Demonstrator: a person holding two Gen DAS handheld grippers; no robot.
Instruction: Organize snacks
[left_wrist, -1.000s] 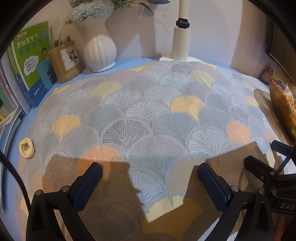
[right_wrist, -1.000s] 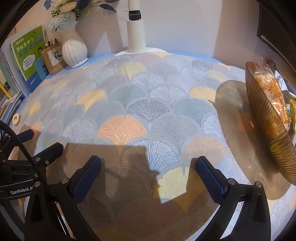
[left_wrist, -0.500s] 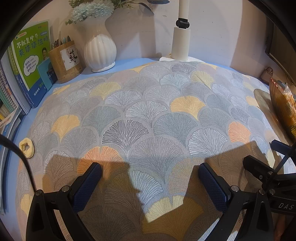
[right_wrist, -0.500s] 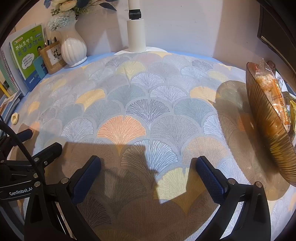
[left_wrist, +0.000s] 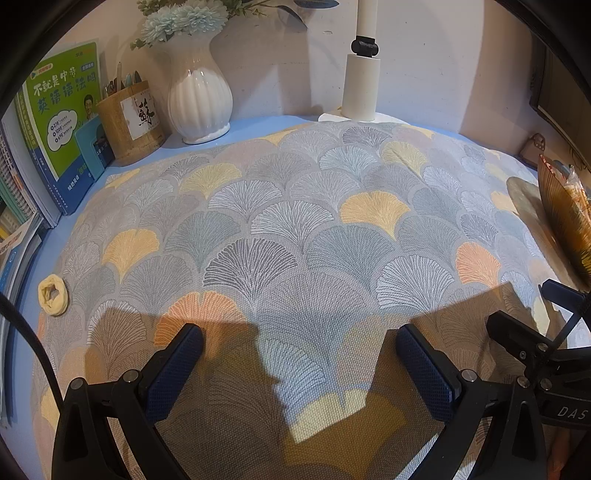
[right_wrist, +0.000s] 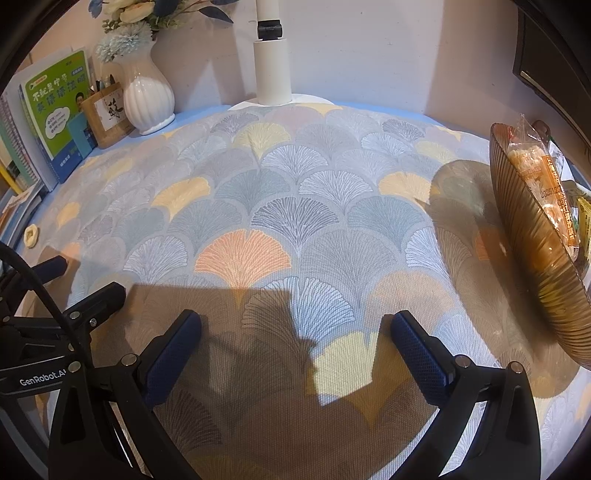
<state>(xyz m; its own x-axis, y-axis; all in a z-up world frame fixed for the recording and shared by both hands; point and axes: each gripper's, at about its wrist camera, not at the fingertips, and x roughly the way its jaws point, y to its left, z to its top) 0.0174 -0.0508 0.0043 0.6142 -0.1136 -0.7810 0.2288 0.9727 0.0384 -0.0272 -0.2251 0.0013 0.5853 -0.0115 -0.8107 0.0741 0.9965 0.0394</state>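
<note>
A brown ribbed glass bowl (right_wrist: 532, 236) stands at the right edge of the table and holds wrapped snacks, the nearest an orange packet (right_wrist: 543, 181). The bowl also shows in the left wrist view (left_wrist: 565, 218). My left gripper (left_wrist: 299, 350) is open and empty, low over the fan-patterned cloth (left_wrist: 295, 229). My right gripper (right_wrist: 295, 332) is open and empty over the same cloth, left of the bowl. Each gripper shows at the edge of the other's view, side by side.
A white vase (left_wrist: 199, 99), a wooden pen holder (left_wrist: 129, 122) and green books (left_wrist: 62, 122) line the back left. A white lamp post (left_wrist: 362, 85) stands at the back. A yellow hair tie (left_wrist: 53, 295) lies at the cloth's left edge.
The right gripper's view has drifted slightly; the back-left things have shifted a little right in it. The left gripper has barely moved. Both stay open.
</note>
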